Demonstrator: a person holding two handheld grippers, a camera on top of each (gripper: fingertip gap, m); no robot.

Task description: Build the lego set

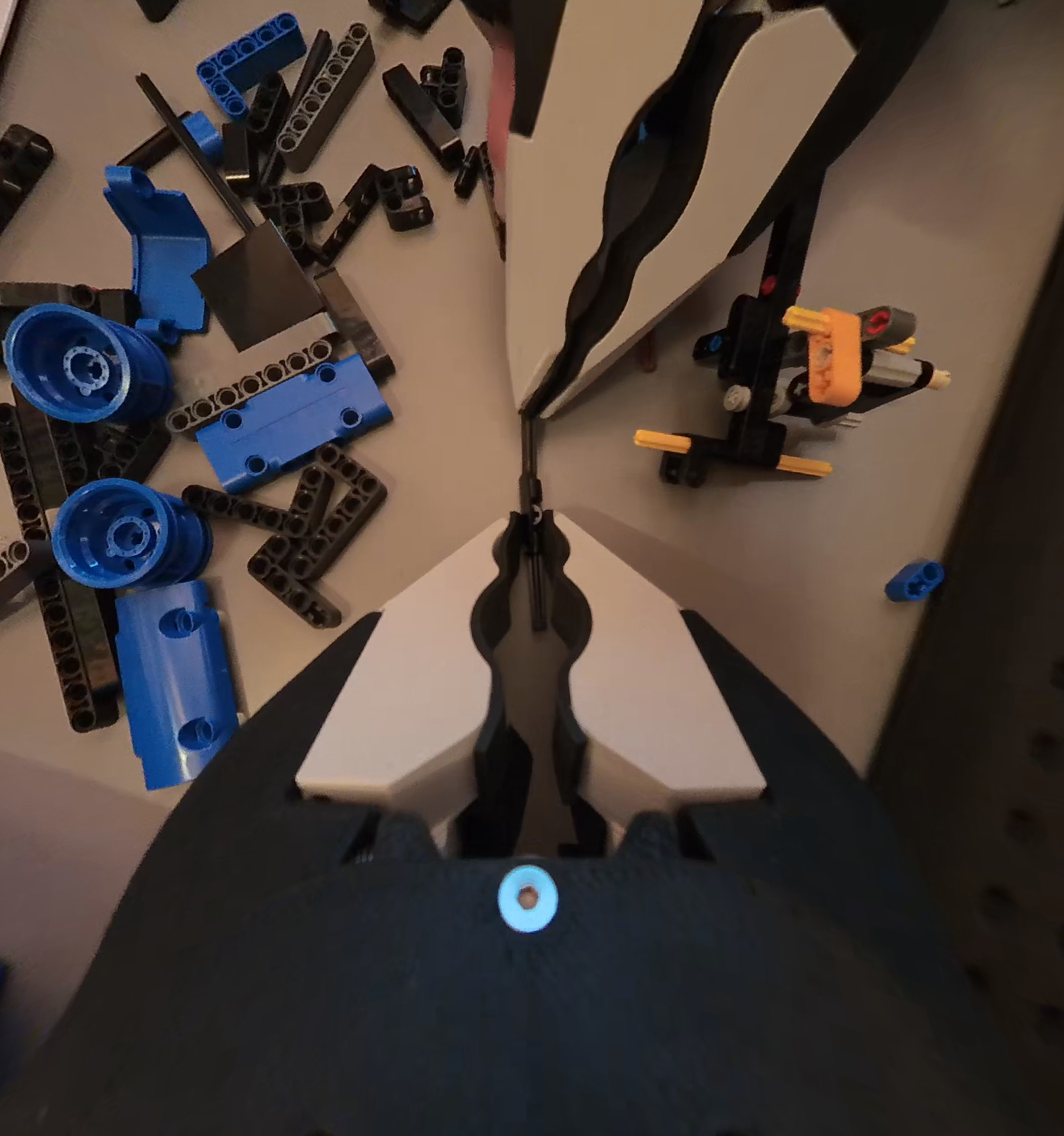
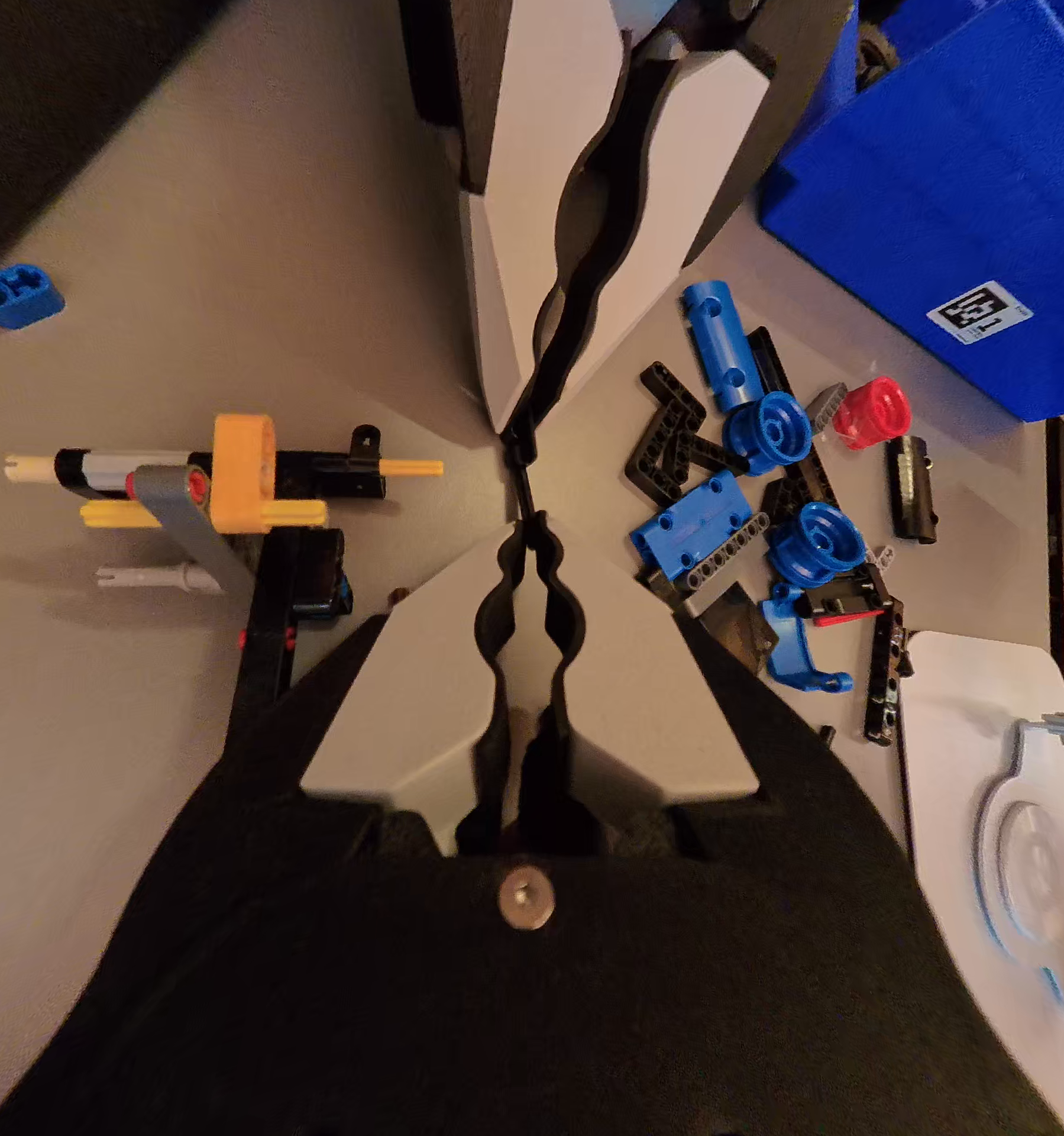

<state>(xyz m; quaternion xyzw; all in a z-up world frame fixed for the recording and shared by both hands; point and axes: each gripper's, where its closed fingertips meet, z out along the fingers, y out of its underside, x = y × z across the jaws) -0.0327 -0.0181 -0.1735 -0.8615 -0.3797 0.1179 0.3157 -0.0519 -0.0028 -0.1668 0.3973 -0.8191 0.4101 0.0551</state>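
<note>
My left gripper is shut on one end of a thin black axle. My right gripper is shut on the other end of the axle, so the two grippers meet tip to tip above the table. A small black piece sits on the axle between them. The partly built model, black with orange, yellow and grey parts, lies on the table beside the grippers. It also shows in the right wrist view. A small blue connector lies apart from it near a dark edge.
A pile of loose black beams, blue panels and two blue wheels lies left of the left gripper. The right wrist view shows the same pile, a red piece, a blue box and a white board. My two grippers' fingertips are within a few centimetres of each other. Both grippers' tips are roughly 12 cm from the small blue connector. It turns up in the right wrist view as well.
</note>
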